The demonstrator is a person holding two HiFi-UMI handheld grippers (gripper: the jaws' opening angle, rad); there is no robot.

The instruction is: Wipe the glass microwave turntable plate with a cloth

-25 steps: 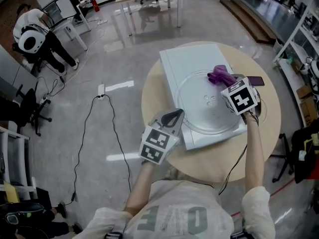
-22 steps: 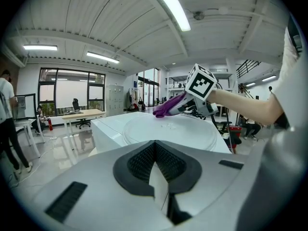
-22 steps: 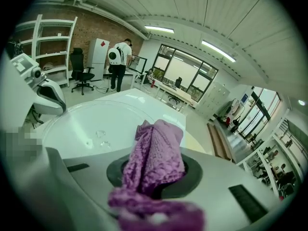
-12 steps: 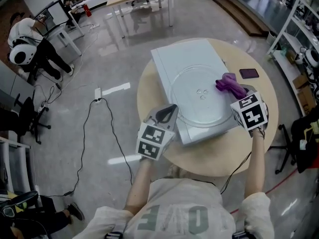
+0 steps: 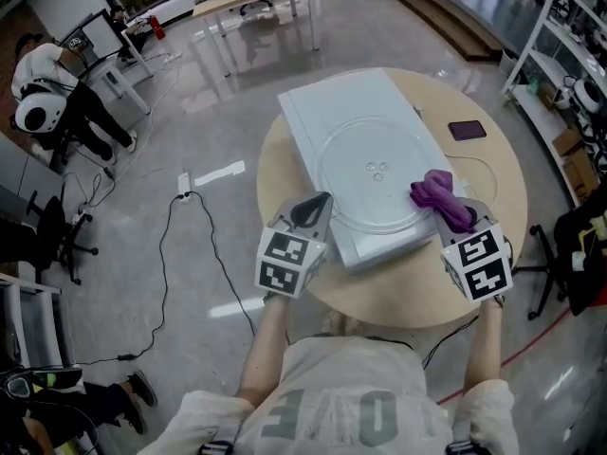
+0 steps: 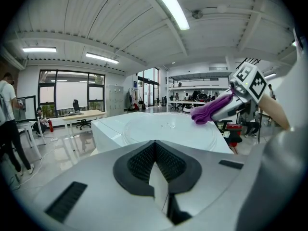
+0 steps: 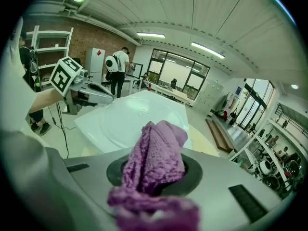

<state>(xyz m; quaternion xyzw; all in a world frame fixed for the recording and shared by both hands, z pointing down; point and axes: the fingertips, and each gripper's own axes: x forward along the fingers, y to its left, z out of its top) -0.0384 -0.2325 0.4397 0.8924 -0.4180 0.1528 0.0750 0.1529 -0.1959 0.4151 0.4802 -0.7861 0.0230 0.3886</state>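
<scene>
Fingers of the right gripper (image 5: 455, 218) are clamped on the purple cloth (image 7: 155, 160). A wad fills the gap and spills forward over the jaws. Fingers of the left gripper (image 5: 319, 205) are pressed together with nothing between them.

Change over the last second: the cloth was at the upper right of the plate (image 5: 372, 180), then on its right side. Now it sits at the lower right rim, drawn back toward me. I read that as one sweep down the right-hand arc of the glass. The left gripper has barely shifted. It stays just off the near left corner of the microwave (image 5: 327, 112), apart from the plate and not steadying it.

Plate position: flat on top of the microwave, which lies on the round table (image 5: 398, 301), centre of the frame. The left gripper view shows the cloth (image 6: 208, 111) at the plate's far right edge. I can't tell whether it still presses on the glass or has just lifted off.

My judgement on the task: the right rim has had a pass. The centre and the whole left half look untouched by this stroke. Next pass should carry the cloth back across the middle. The plate is loose, so a hard sideways push near the rim could slide it.
</scene>
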